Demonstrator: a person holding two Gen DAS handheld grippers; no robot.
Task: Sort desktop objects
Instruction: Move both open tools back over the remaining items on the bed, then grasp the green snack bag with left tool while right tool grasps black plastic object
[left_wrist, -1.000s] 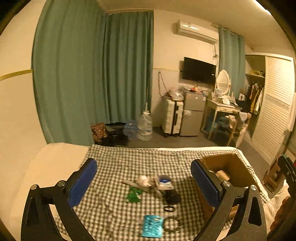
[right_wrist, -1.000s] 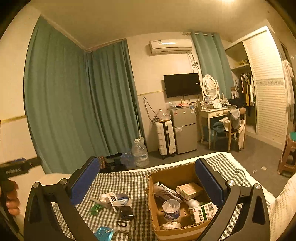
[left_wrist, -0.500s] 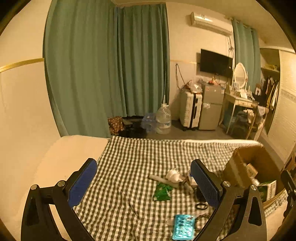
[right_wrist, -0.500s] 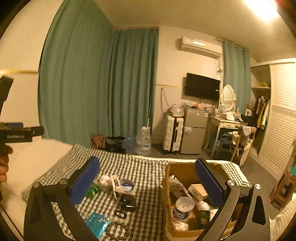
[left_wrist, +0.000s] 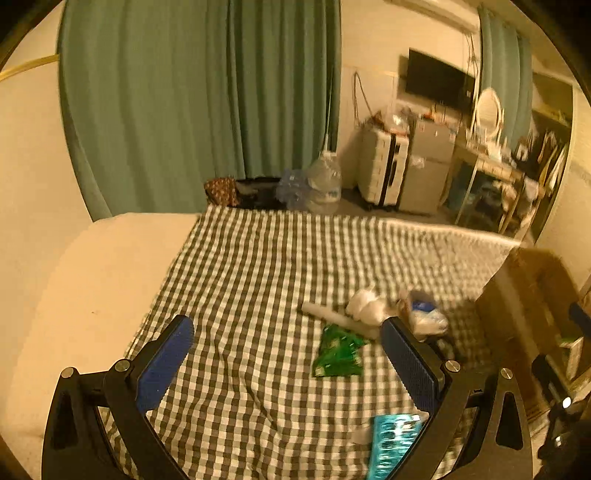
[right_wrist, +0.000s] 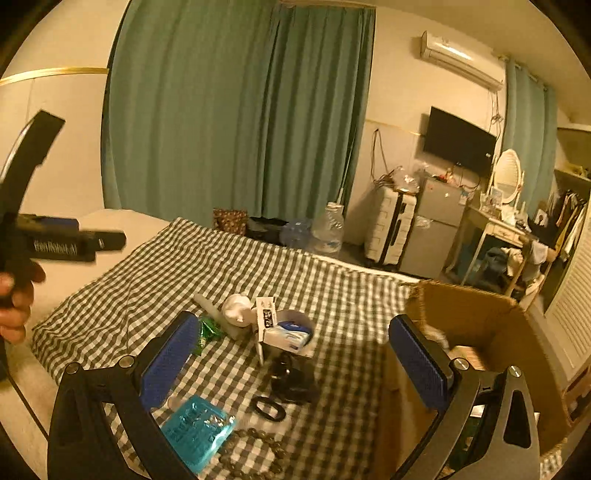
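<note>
Loose items lie on a checked cloth (left_wrist: 258, 266): a green packet (left_wrist: 338, 350), a white tube (left_wrist: 325, 314), crumpled white tissue (left_wrist: 364, 306), a blue-white box (right_wrist: 286, 334), a teal blister pack (right_wrist: 195, 430), a black hair tie (right_wrist: 267, 408), a bead bracelet (right_wrist: 255, 450) and a small black object (right_wrist: 291, 376). A cardboard box (right_wrist: 480, 347) stands at the right. My left gripper (left_wrist: 288, 363) is open and empty above the cloth, left of the pile. My right gripper (right_wrist: 295, 362) is open and empty above the pile. The left gripper also shows in the right wrist view (right_wrist: 55, 242).
The cloth covers a bed with bare cream mattress (left_wrist: 85, 295) at the left. Behind it are green curtains (left_wrist: 207, 110), water bottles (left_wrist: 321, 184), a suitcase (left_wrist: 382, 173), a small fridge (right_wrist: 430, 229) and a dressing table (right_wrist: 506, 236).
Both grippers have swung left and tilted down. The pile and cardboard box have shifted right in both views. Both jaws stay open.
</note>
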